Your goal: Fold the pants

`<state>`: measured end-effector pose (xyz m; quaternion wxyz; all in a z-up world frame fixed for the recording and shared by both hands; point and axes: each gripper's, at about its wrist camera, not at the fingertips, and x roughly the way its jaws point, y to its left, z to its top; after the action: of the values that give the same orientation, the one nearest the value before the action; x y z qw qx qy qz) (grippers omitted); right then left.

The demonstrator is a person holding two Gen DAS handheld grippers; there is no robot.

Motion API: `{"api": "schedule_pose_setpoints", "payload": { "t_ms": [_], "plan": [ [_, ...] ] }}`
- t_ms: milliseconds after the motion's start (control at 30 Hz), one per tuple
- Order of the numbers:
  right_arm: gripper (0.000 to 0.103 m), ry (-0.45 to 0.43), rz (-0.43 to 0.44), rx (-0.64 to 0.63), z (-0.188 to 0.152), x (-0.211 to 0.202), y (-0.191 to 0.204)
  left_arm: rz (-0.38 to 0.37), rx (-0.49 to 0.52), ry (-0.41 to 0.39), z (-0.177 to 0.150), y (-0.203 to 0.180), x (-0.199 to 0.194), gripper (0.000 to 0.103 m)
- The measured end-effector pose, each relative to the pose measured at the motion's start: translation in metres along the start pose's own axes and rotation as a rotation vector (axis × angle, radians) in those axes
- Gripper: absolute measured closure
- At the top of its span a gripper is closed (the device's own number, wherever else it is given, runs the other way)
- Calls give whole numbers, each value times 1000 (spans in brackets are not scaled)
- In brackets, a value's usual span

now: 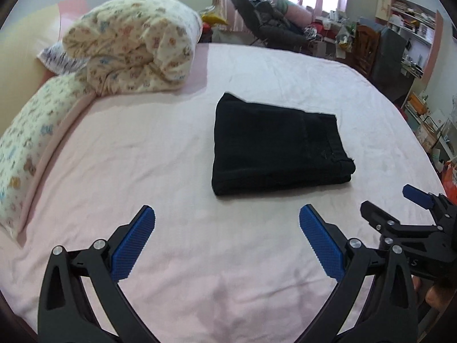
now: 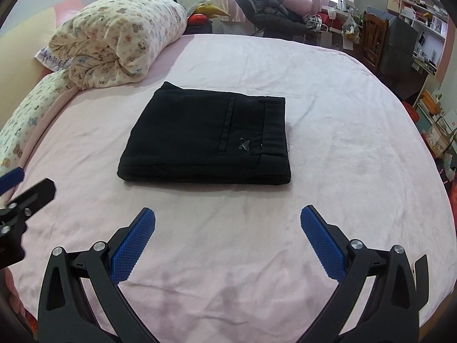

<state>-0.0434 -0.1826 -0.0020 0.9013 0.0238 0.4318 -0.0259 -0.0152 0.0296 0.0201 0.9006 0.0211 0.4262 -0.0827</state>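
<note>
Hovering both my tongs spread wide and empty over the pink bed (image 1: 171,148).
The folded black pants (image 2: 205,137) are lying flat at twelve o'clock of my right gripper (image 2: 227,223), edges squared; my left gripper (image 1: 227,221) is hanging clear, bare sheet surrounding.

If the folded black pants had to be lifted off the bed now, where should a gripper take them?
Probably the near stacked edge of the black pants, approached low from the front. All layers line up there in one thick band facing both open grippers, left gripper and right gripper, so one pinch could catch the whole stack.

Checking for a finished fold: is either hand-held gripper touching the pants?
No, the black pants lie folded on the bed, apart from both open grippers.
</note>
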Motion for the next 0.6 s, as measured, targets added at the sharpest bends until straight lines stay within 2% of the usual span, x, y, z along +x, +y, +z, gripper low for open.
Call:
{"api": "schedule_pose_setpoints", "payload": {
  "t_ms": [133, 367, 467, 600],
  "plan": [
    [1, -3, -9, -2, -5, -5, 3, 21, 4, -1, -6, -2, -3, 2],
    [1, 12, -21, -4, -11, -7, 4, 154, 55, -62, -9, -11, -17, 2],
    [1, 14, -20, -3, -11, -7, 4, 122, 45, -74, -10, -10, -20, 2],
    [1, 9, -16, 1, -11, -7, 6, 44, 19, -123, -11, -5, -22, 2]
  ]
}}
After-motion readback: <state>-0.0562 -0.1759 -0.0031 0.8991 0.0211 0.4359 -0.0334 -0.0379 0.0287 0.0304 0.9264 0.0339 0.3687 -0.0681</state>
